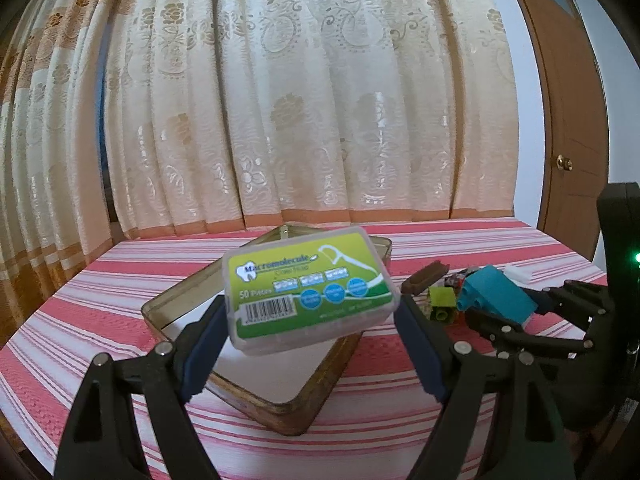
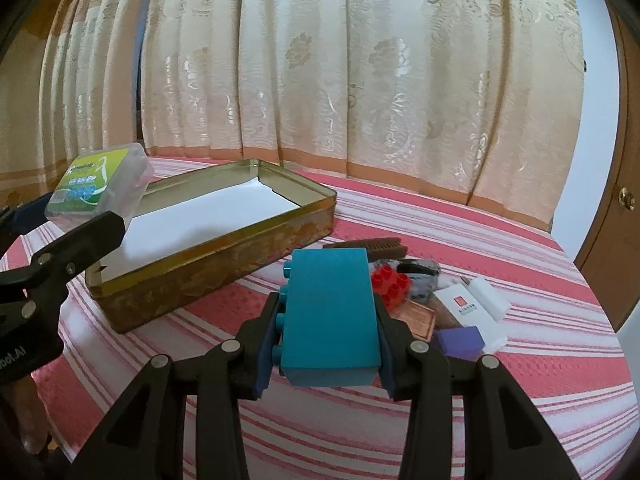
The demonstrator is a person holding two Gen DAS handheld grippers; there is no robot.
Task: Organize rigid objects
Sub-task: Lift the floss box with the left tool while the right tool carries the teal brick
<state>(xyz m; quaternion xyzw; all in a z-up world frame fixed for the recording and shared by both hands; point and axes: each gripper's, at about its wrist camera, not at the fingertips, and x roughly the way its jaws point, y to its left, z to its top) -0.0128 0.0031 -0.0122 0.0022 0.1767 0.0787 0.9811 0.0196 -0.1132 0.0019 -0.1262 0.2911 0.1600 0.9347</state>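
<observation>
My left gripper (image 1: 312, 312) is shut on a clear dental floss box with a green label (image 1: 310, 286) and holds it tilted above the near end of an open gold tin (image 1: 280, 412) lined with white paper. The floss box also shows in the right wrist view (image 2: 100, 186) over the tin's left end (image 2: 208, 268). My right gripper (image 2: 324, 316) is shut on a teal toy block (image 2: 330, 316) and holds it above the striped cloth, right of the tin. The block also shows in the left wrist view (image 1: 494, 294).
A pile of small items lies right of the tin: a red brick (image 2: 390, 282), a brown comb (image 2: 368, 250), a white box (image 2: 470, 312), a purple block (image 2: 460, 340), a lime brick (image 1: 440, 300). A curtain hangs behind the red-striped table (image 2: 520, 380). A wooden door (image 1: 568, 120) stands right.
</observation>
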